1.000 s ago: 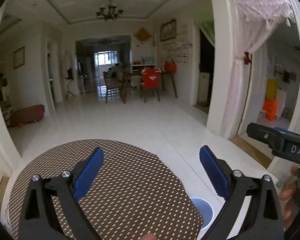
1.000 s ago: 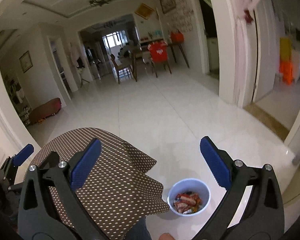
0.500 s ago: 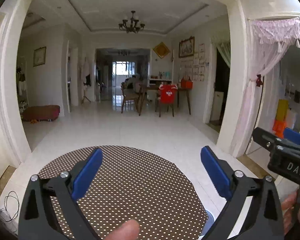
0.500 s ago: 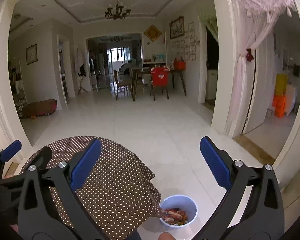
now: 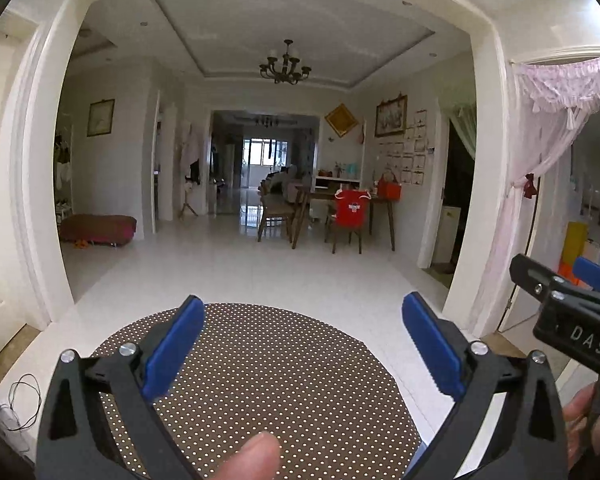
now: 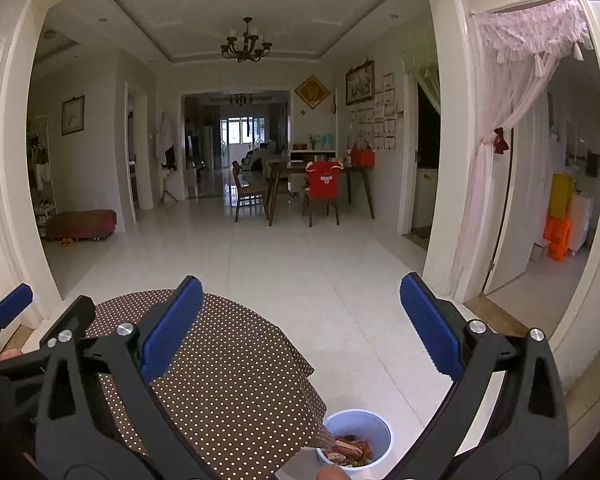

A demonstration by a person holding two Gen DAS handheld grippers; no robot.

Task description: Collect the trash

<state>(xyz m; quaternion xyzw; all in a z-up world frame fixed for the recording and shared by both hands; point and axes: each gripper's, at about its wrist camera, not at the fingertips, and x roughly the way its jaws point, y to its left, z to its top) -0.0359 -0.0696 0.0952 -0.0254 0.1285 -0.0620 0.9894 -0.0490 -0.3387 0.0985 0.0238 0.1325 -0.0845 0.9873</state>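
Note:
A round table with a brown polka-dot cloth [image 5: 268, 392] [image 6: 228, 380] fills the lower part of both views; no trash shows on it. On the floor by its right side stands a white bin [image 6: 358, 436] holding colourful wrappers. My left gripper [image 5: 300, 344] is open over the table, nothing between its blue pads. My right gripper [image 6: 300, 324] is open too, held above the table's right edge and the bin. The right gripper's tip [image 5: 568, 296] shows at the left wrist view's right edge, the left gripper's tip [image 6: 16, 312] at the right wrist view's left edge.
A fingertip [image 5: 252, 460] pokes in at the bottom. White tiled floor [image 6: 300, 264] stretches ahead to a dining table with chairs [image 6: 312, 184]. A white pillar and pink curtain [image 6: 500, 140] stand to the right, a maroon bench [image 5: 98, 228] to the left.
Both cameras have tilted upward and levelled out. The table and bin have slid lower in the views and more ceiling shows. Both grippers stay open.

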